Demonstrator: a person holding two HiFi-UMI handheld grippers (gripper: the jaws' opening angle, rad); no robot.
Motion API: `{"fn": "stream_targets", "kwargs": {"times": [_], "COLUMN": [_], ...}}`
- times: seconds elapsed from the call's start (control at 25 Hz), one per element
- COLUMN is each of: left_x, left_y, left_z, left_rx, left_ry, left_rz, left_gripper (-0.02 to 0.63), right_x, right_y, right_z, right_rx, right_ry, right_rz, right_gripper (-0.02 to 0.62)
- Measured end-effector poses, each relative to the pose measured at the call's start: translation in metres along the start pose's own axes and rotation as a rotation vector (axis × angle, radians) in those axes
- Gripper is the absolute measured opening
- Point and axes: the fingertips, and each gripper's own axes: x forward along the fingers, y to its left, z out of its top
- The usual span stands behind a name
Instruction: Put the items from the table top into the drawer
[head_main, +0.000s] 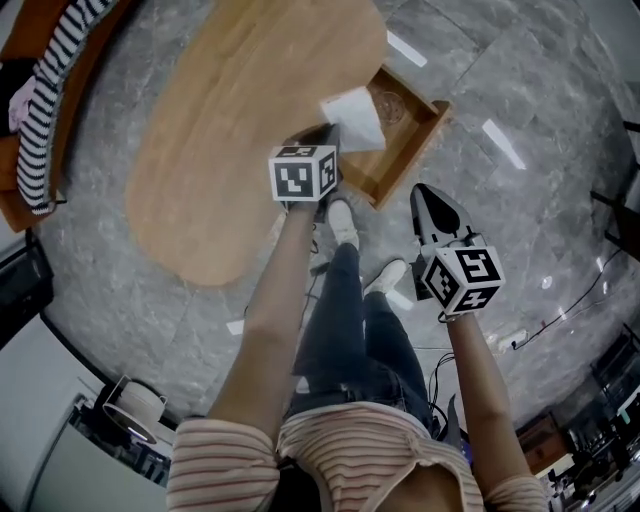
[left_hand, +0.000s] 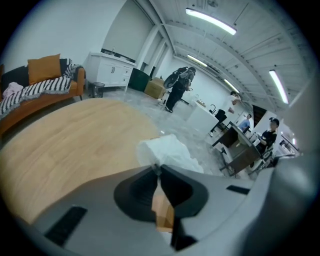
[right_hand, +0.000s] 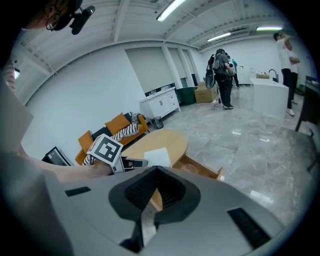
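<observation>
My left gripper (head_main: 320, 135) is shut on a white, crumpled tissue-like sheet (head_main: 352, 118). It holds the sheet over the right edge of the oval wooden table (head_main: 230, 140), next to the open wooden drawer (head_main: 432, 125). In the left gripper view the sheet (left_hand: 167, 150) sticks out past the pinched tips of the left gripper (left_hand: 157, 169). A round clear item (head_main: 388, 105) lies in the drawer. My right gripper (head_main: 425, 190) hangs over the floor to the right of the drawer. It is shut (right_hand: 156, 169) with nothing in it.
An orange sofa (head_main: 20, 190) with a striped blanket (head_main: 45, 95) stands at the far left. My own legs and white shoes (head_main: 343, 222) are beside the table, with cables (head_main: 440, 365) on the grey floor. A person with a backpack (left_hand: 177, 87) and desks (left_hand: 240, 150) are far off.
</observation>
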Motion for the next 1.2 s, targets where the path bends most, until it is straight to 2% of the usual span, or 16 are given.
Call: {"fn": "stream_targets", "kwargs": {"times": [0.48,0.84,1.2], "left_x": [0.037,0.062,0.084], "left_y": [-0.058,-0.072,-0.065], "left_z": [-0.035,-0.077,-0.118], "left_rx": [0.155,0.242,0.302], "left_ry": [0.132,0.243,0.342], "left_rz": [-0.093,-0.133,-0.147], "left_gripper": [0.029,0.029,0.029], "right_x": [-0.023,-0.016,-0.008], "right_y": [-0.044,-0.067,-0.082], "right_z": [-0.035,-0.065,-0.097], "right_rx": [0.121,0.157,0.185], "right_ry": [-0.015,-0.001,0.028], "right_rz": [-0.088,-0.114,-0.114], "right_gripper": [0.008,0.008,0.008]}}
